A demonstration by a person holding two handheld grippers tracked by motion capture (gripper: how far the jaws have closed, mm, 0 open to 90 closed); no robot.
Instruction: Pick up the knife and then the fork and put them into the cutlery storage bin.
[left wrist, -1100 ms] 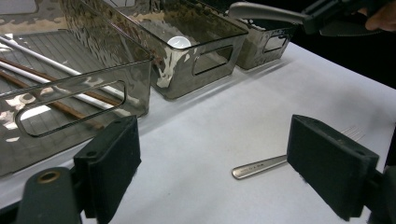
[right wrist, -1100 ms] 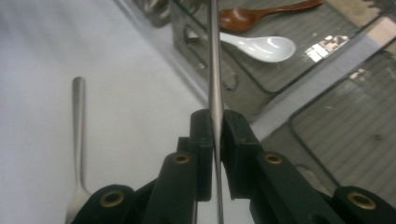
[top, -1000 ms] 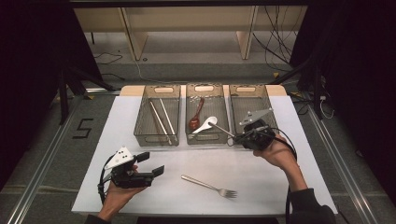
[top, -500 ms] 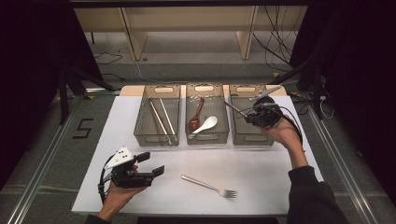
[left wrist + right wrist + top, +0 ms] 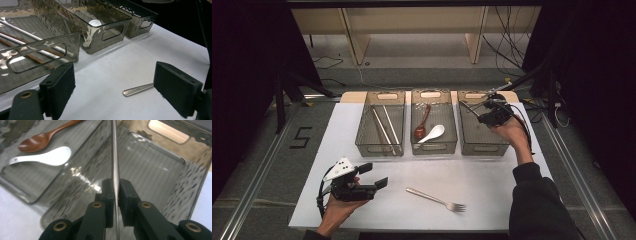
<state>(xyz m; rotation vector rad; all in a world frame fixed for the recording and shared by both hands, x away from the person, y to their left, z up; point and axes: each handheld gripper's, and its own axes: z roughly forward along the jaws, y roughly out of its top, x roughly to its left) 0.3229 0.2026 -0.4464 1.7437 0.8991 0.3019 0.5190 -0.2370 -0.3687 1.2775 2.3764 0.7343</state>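
My right gripper (image 5: 482,117) hovers over the right-hand smoked plastic bin (image 5: 478,148), shut on a thin metal utensil (image 5: 468,109) that pokes out toward the upper left. In the right gripper view the pads (image 5: 109,192) clamp the utensil's shaft (image 5: 114,157) edge-on above the bin's floor (image 5: 150,170); which utensil it is I cannot tell. My left gripper (image 5: 374,175) rests at the table's front left, open, nothing between its jaws (image 5: 115,72). A metal fork (image 5: 437,199) lies on the white table to its right, its handle (image 5: 138,88) near the right jaw.
The middle bin (image 5: 433,148) holds a brown wooden spoon (image 5: 422,125) and a white ceramic spoon (image 5: 433,134). The left bin (image 5: 379,149) holds several chopsticks (image 5: 384,125). The three bins stand in a row at the back of the white table (image 5: 492,185).
My right gripper has carried the metal utensil from in front of the bins, back and to the right, to a place over the right bin. The left gripper has stayed put.
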